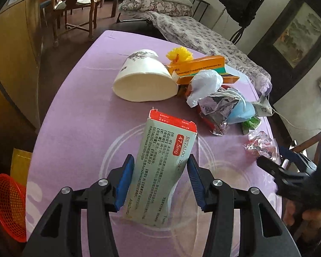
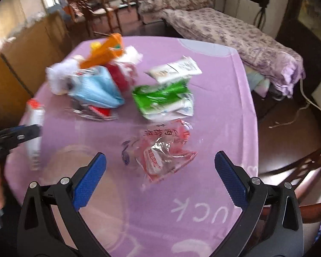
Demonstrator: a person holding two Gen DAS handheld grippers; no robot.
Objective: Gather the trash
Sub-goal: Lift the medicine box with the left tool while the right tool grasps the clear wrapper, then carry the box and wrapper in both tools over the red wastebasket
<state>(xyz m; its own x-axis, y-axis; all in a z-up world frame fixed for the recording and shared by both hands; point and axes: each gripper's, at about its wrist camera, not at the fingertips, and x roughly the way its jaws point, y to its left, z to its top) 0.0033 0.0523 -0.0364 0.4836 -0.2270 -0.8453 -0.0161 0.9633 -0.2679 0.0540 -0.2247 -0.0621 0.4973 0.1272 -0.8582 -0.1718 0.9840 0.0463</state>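
In the left wrist view a white and red medicine box (image 1: 160,165) stands tilted between my left gripper's blue pads (image 1: 125,180), squeezed at its waist; the left gripper (image 1: 160,157) is shut on it above the purple tablecloth (image 1: 79,111). My right gripper (image 2: 159,155) hangs open over a crumpled red and clear wrapper (image 2: 167,150), with nothing between its fingers. Further back lie a green package (image 2: 162,100), a white carton (image 2: 175,69), a blue mask (image 2: 98,90) and an orange box (image 2: 104,51). The left gripper (image 2: 17,135) with the box shows blurred at the left edge.
A tipped paper cup (image 1: 143,79), a white plastic bag (image 1: 205,83) and a foil wrapper (image 1: 218,111) lie mid-table. A red mesh basket (image 1: 8,205) sits low beside the table's left edge. A wooden chair (image 2: 299,167) stands at the right, a bed (image 2: 246,34) behind.
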